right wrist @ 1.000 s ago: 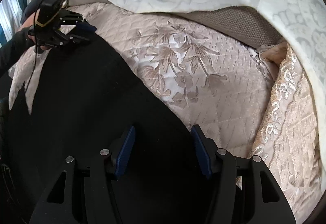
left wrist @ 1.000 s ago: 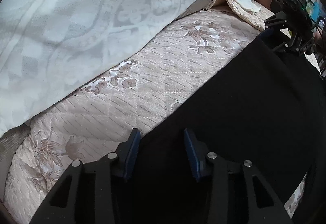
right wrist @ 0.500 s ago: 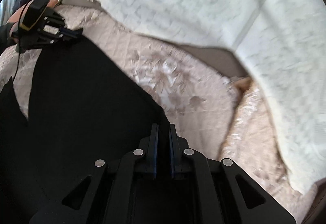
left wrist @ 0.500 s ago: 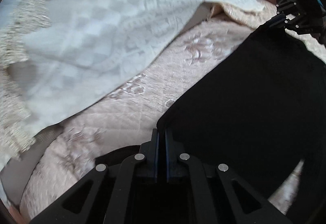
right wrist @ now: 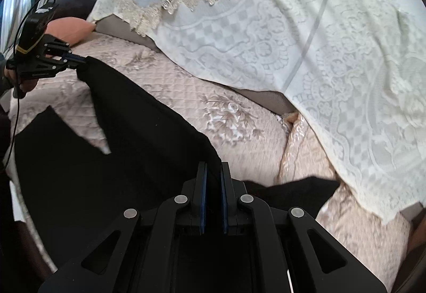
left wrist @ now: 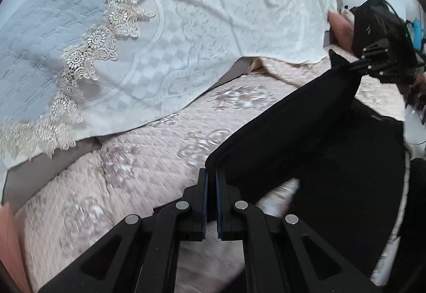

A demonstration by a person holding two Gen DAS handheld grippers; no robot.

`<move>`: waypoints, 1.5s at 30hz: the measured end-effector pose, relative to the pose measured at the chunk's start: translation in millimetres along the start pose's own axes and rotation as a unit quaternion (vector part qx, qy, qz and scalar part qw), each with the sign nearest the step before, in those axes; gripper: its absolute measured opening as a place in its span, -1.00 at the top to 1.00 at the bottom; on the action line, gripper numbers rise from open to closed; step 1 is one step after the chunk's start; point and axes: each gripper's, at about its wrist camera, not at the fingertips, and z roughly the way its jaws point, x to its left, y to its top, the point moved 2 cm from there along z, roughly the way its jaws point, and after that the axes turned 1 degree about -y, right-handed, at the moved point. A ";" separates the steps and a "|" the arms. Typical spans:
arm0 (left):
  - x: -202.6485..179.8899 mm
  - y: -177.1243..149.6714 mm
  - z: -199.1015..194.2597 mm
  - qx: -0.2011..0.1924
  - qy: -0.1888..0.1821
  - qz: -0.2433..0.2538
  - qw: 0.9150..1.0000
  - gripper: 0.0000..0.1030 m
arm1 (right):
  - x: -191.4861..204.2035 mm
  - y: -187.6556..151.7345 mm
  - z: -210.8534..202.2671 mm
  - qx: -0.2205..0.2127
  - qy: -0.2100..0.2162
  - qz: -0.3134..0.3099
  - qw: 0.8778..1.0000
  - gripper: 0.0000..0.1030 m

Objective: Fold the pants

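The black pants [left wrist: 306,130] hang stretched between my two grippers above a pink quilted sofa seat [left wrist: 149,159]. My left gripper [left wrist: 211,175] is shut on one corner of the pants' edge. My right gripper [right wrist: 213,170] is shut on the other corner; it also shows in the left wrist view [left wrist: 364,64]. The left gripper shows in the right wrist view [right wrist: 80,60] at the far left. The lifted edge of the pants [right wrist: 149,112] runs taut between them, and the lower part lies on the seat.
A white lace cover [left wrist: 202,34] drapes over the sofa back, with a grey-blue quilted cloth [left wrist: 45,40] beside it. A pink cushion [right wrist: 70,29] lies at the sofa's far end. The sofa's cream armrest cover [right wrist: 303,149] is to the right.
Both grippers closed on the pants' edge and lifted it up off the seat. The cloth now hangs taut between them, with the seat showing underneath.
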 end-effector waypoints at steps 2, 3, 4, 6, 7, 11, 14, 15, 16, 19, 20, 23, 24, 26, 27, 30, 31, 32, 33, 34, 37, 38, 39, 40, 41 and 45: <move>-11.8 -7.5 -14.1 -0.007 -0.005 -0.003 1.000 0.88 | 9.1 -13.3 -15.0 -0.003 -0.002 0.004 1.000 0.84; -17.9 -12.2 -21.5 -0.009 -0.010 -0.008 1.000 0.88 | 11.6 -18.3 -21.4 -0.003 -0.002 0.007 1.000 0.84; -24.7 -17.2 -28.3 -0.011 -0.014 -0.011 1.000 0.88 | 15.4 -25.0 -29.3 0.005 0.009 0.013 1.000 0.84; -36.9 -27.7 -40.6 -0.014 -0.020 -0.017 1.000 0.88 | 21.8 -39.0 -43.8 0.004 0.011 0.026 1.000 0.84; -43.7 -33.8 -46.6 -0.015 -0.026 -0.021 0.999 0.88 | 25.2 -45.0 -49.9 0.005 0.012 0.032 0.999 0.84; -68.8 -62.0 -58.5 -0.004 -0.041 -0.040 0.998 0.88 | 40.5 -77.4 -68.8 0.017 0.017 0.060 0.998 0.84; -87.5 -87.2 -55.4 0.020 -0.054 -0.053 0.997 0.88 | 52.6 -105.1 -73.8 0.035 0.024 0.087 0.995 0.84; -93.3 -96.9 -52.4 0.030 -0.060 -0.061 0.996 0.88 | 56.9 -116.2 -72.5 0.046 0.028 0.097 0.994 0.84; -97.6 -104.3 -49.9 0.037 -0.064 -0.066 0.995 0.88 | 59.9 -123.3 -71.0 0.053 0.028 0.102 0.993 0.84; -108.8 -123.9 -42.6 0.060 -0.068 -0.082 0.993 0.87 | 68.1 -145.3 -65.1 0.078 0.035 0.121 0.989 0.82; -112.4 -128.3 -42.7 0.062 -0.066 -0.084 0.992 0.87 | 71.1 -151.5 -63.4 0.086 0.035 0.128 0.987 0.82; -117.6 -138.7 -43.3 0.069 -0.063 -0.100 0.991 0.84 | 75.0 -163.1 -59.2 0.105 0.033 0.142 0.984 0.80; -116.8 -141.2 -43.6 0.071 -0.064 -0.109 0.989 0.81 | 76.3 -165.4 -59.1 0.109 0.028 0.146 0.983 0.73; -115.3 -146.3 -46.5 0.076 -0.064 -0.128 0.987 0.71 | 77.4 -168.3 -61.0 0.112 0.025 0.157 0.981 0.63; -113.6 -148.7 -49.9 0.076 -0.068 -0.141 0.985 0.69 | 78.0 -169.2 -63.7 0.113 0.025 0.163 0.980 0.53; -104.4 -155.1 -65.9 0.068 -0.080 -0.187 0.977 0.68 | 81.0 -171.2 -73.6 0.111 0.031 0.167 0.979 0.15; -99.5 -157.1 -72.6 0.062 -0.084 -0.206 0.973 0.68 | 82.8 -171.8 -78.3 0.109 0.035 0.169 0.979 0.15; -94.4 -158.3 -78.1 0.055 -0.079 -0.221 0.971 0.66 | 84.2 -172.1 -85.0 0.103 0.040 0.173 0.979 0.15; -87.7 -158.6 -82.8 0.048 -0.067 -0.234 0.969 0.54 | 83.3 -171.3 -89.7 0.095 0.042 0.177 0.979 0.15; -79.9 -158.3 -85.9 0.042 -0.053 -0.247 0.967 0.35 | 82.6 -170.7 -93.6 0.087 0.042 0.183 0.978 0.15; -53.3 -153.7 -80.9 0.027 -0.028 -0.290 0.956 0.12 | 77.4 -164.4 -98.6 0.063 0.044 0.208 0.975 0.15; -42.7 -153.0 -75.3 0.028 -0.017 -0.310 0.950 0.12 | 77.4 -160.7 -96.5 0.058 0.042 0.213 0.974 0.15; -35.0 -153.7 -70.1 0.029 -0.005 -0.323 0.946 0.12 | 77.7 -158.0 -93.5 0.055 0.039 0.218 0.974 0.15; -25.3 -156.6 -65.3 0.036 0.020 -0.338 0.940 0.12 | 78.3 -154.8 -90.2 0.053 0.037 0.222 0.973 0.15; -18.1 -161.8 -63.5 0.043 0.042 -0.351 0.934 0.12 | 79.5 -151.3 -87.5 0.049 0.037 0.227 0.972 0.15; -8.5 -186.7 -77.6 0.036 0.046 -0.400 0.915 0.12 | 89.2 -142.5 -84.8 0.031 0.044 0.234 0.971 0.15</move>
